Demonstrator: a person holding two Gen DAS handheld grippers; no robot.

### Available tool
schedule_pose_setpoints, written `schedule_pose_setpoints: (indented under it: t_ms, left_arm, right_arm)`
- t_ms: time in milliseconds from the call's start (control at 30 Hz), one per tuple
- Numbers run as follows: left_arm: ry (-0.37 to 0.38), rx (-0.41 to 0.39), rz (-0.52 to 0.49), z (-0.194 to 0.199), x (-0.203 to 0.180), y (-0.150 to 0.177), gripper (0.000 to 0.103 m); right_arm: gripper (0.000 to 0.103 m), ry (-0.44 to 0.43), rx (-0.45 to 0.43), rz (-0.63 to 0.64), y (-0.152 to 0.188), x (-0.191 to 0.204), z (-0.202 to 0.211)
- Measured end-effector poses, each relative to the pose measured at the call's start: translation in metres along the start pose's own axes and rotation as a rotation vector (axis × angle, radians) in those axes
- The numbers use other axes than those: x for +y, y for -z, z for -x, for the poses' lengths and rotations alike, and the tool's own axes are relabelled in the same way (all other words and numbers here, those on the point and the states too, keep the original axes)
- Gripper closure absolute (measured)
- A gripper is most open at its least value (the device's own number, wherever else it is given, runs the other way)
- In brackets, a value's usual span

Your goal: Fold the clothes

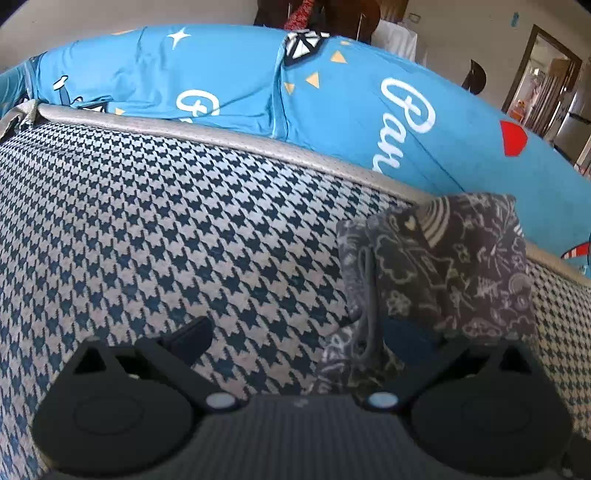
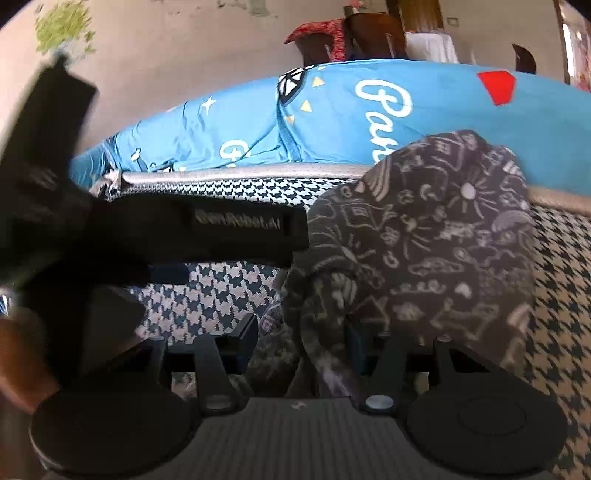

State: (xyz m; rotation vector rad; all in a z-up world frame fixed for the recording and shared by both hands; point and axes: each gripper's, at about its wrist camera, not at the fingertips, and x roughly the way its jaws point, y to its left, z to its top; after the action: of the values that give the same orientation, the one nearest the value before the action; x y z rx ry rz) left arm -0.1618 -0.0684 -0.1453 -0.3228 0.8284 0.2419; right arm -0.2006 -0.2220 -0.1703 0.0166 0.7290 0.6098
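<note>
Garment: a dark doodle-print cloth (image 1: 436, 266) lay bunched on the houndstooth mat (image 1: 166, 229).
Left gripper (image 1: 295, 336): spread wide, empty.
Right gripper (image 2: 301, 339): parted, cloth draped between, not clamped.
Progress: apparently partly folded, unfinished.

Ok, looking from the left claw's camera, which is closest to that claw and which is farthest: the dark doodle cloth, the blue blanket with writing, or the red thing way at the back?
1. Dark doodle cloth: nearest, draped over the right finger of the left claw.
2. Blue blanket: behind the checked mat's grey edge.
3. Red thing: farthest, top centre.
</note>
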Motion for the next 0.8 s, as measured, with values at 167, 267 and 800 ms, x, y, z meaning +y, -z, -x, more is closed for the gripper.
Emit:
schedule_pose_setpoints:
  t_ms: [167,267,800]
  left_arm:
    - [-0.044,0.061,0.020,-0.021,0.007,0.007,0.000]
    - [-0.039,0.056,0.033,-0.022,0.010,0.010,0.000]
    - [-0.054,0.009,-0.030,0.028,0.014,0.058,0.000]
  right_arm:
    - [0.052,0.014,-0.023,-0.036,0.008,-0.010,0.039]
    - [0.051,0.022,-0.039,-0.040,0.017,-0.011,0.065]
    - [0.044,0.095,-0.078,-0.092,0.085,-0.025,0.160]
